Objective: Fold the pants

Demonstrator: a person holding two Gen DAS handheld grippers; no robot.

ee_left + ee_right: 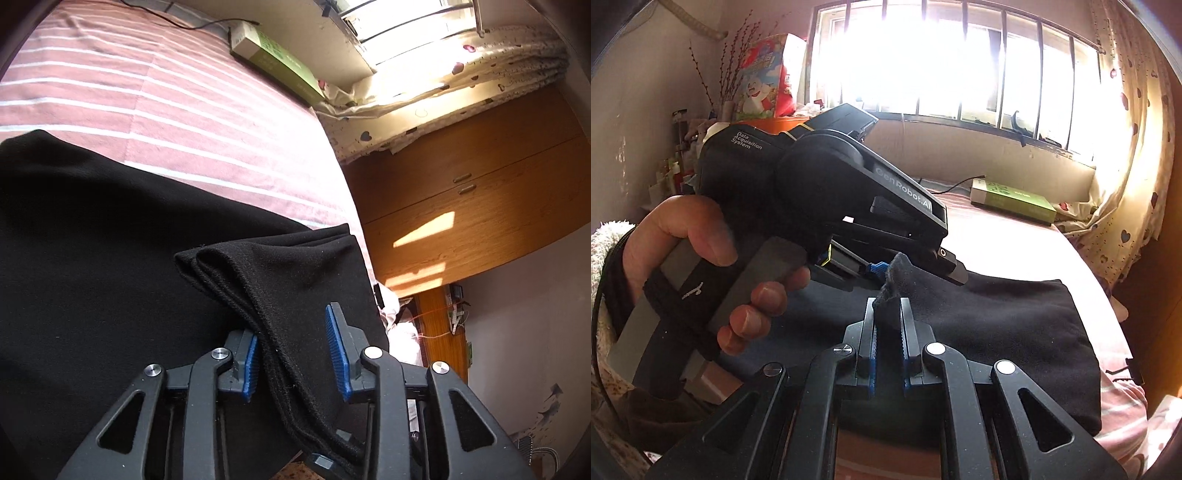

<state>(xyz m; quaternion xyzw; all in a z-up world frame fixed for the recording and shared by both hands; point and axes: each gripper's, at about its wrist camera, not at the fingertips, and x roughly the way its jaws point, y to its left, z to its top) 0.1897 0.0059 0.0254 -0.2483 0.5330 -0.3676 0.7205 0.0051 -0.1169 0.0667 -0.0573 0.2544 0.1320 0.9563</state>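
Observation:
Black pants (92, 258) lie folded on a pink striped bed (147, 92). My left gripper (291, 325) stands open, its blue pads apart, and a doubled hem edge of the pants (229, 280) runs up between them along the left pad. In the right wrist view my right gripper (887, 306) is shut on a raised bunch of the black pants (997, 332) at their near edge. Just beyond it a hand (683, 236) holds the left gripper (916, 271), where a peak of the fabric pokes up beside its blue pad.
A green and white box (1012, 201) with a black cable lies at the far side of the bed under a barred window (960, 66). A heart-print curtain (1126, 184) hangs at the right. A wooden wardrobe (480, 206) stands past the bed's edge. A cluttered shelf (683, 155) is at the left.

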